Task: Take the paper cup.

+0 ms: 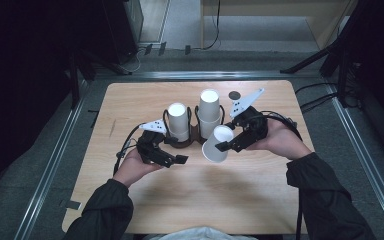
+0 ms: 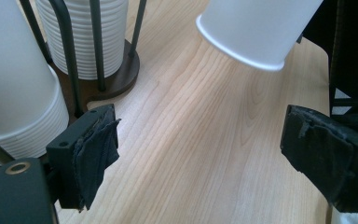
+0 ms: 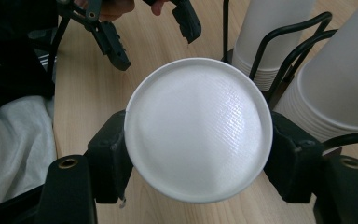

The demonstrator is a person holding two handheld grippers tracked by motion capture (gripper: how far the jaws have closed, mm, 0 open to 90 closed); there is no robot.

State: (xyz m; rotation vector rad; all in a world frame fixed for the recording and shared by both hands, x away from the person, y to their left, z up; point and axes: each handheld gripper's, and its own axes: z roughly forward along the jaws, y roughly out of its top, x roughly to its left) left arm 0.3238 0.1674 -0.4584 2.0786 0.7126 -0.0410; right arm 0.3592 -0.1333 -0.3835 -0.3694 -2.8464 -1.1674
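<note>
Held cup: a single white paper cup (image 1: 217, 144) is clamped near its base by the right tongs (image 1: 228, 144), lifted clear of the desk (image 1: 130, 105) and tilted, its open mouth pointing toward the person's left.
Cup position: just in front of the holder, between the two hands, near the right-hand stack.
Right tongs: closed on the cup's sides; in the right gripper view the black pads (image 3: 109, 154) press either side of the cup's round bottom (image 3: 198, 128).
Why tilted: probably because the cup is gripped sideways, which presents its mouth to the other hand.
Left tongs (image 1: 175, 159): wide apart and empty, low over the desk, pointing toward the cup; in the left gripper view the cup's rim (image 2: 242, 49) hangs ahead of the spread pads (image 2: 95, 149).
Holder (image 1: 187, 140): a dark wire rack on a brown base, keeping two stacks upright.
Stacks: left stack (image 1: 178, 120) shorter, right stack (image 1: 209, 112) taller, both upside down.
Dark disc (image 1: 234, 95): small, beyond the holder; I cannot tell what it is.
</note>
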